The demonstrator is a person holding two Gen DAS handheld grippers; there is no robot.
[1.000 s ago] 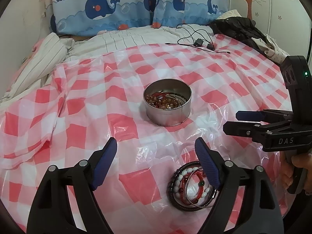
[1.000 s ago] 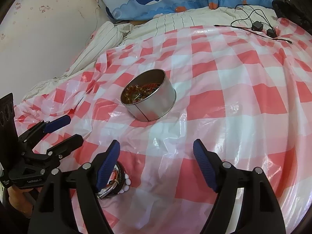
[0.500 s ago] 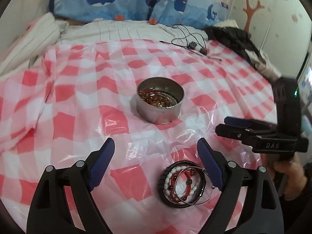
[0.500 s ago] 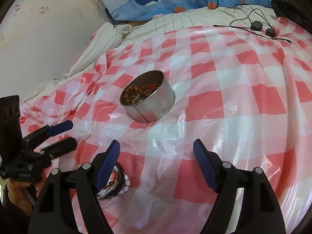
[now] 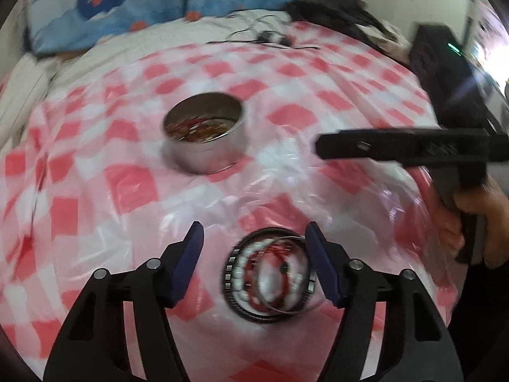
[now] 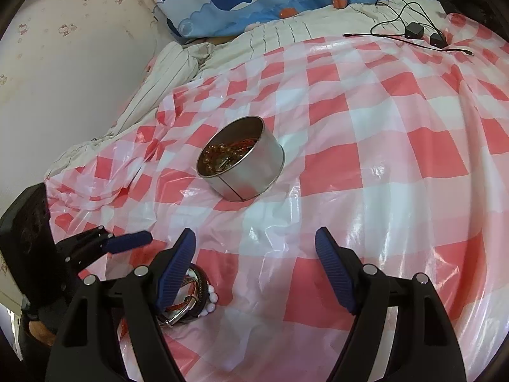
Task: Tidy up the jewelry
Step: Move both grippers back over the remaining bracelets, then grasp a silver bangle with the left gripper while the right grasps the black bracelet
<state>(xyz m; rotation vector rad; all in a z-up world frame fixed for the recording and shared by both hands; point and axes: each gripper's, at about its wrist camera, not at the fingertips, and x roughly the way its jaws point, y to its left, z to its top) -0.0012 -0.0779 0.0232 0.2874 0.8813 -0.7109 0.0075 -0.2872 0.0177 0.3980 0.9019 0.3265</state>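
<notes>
On the bed's red-checked plastic sheet [image 6: 381, 133], a pile of bracelets [image 5: 270, 277] lies between the spread, empty fingers of the left gripper [image 5: 254, 261], near the round tin [image 6: 241, 159] holding beaded jewelry, while the right gripper [image 6: 254, 254] hovers beside, its fingers also wide apart.

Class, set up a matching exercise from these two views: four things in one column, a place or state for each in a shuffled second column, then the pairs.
1. round tin
2. pile of bracelets
3. left tongs
4. black cables

A. open, over the bracelets
B. far edge of the checked sheet
C. loose on the sheet, outside the tin
D. holds beads already

Pairs: 1-D, 2-C, 3-A, 4-B
</notes>
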